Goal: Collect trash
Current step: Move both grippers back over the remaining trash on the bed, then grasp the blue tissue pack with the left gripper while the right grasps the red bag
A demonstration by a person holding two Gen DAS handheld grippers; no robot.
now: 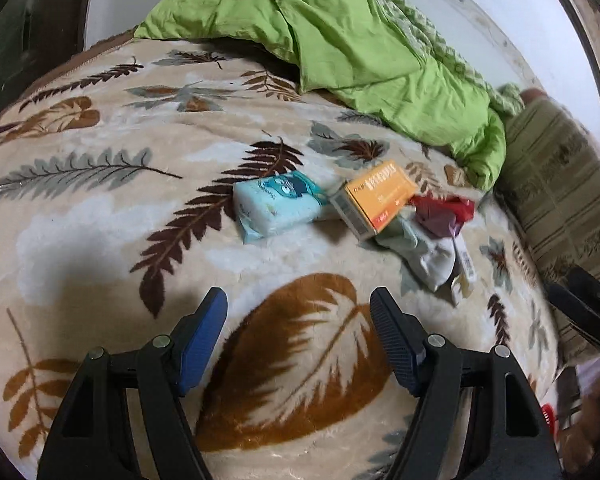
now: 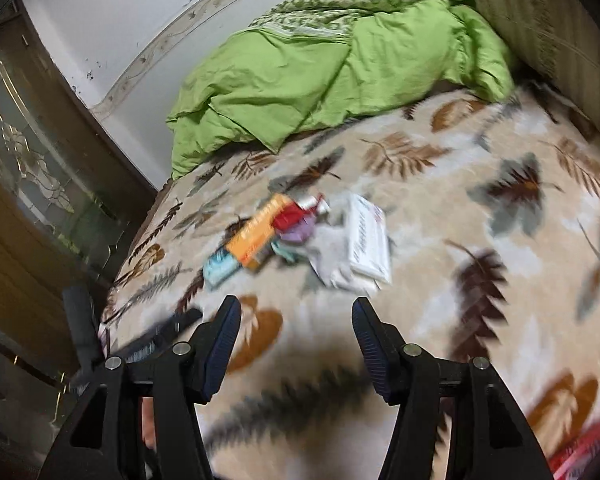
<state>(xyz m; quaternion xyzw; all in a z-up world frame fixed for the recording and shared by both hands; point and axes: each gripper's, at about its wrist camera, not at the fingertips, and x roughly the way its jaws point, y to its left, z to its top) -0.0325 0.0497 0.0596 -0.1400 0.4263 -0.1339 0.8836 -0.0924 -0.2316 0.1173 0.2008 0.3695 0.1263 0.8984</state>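
Note:
A small heap of trash lies on the leaf-patterned blanket (image 1: 100, 220). It holds a light blue tissue pack (image 1: 278, 206), an orange box (image 1: 380, 198), a red crumpled wrapper (image 1: 444, 210) and a grey-white wrapper (image 1: 428, 256). My left gripper (image 1: 298, 308) hovers open over the blanket, short of the heap, nothing between its fingers. In the right wrist view the orange box (image 2: 256, 236), the red wrapper (image 2: 290, 216), the blue pack (image 2: 220, 268) and a white box (image 2: 370, 240) lie ahead of my right gripper (image 2: 296, 316), which is open with nothing in it.
A green duvet (image 1: 340, 48) is bunched at the far side by the white wall. A striped pillow (image 1: 560, 184) lies at the right. A wooden cabinet with glass doors (image 2: 40, 184) stands beyond the bed's left edge. Something red (image 2: 584, 448) shows at the lower right.

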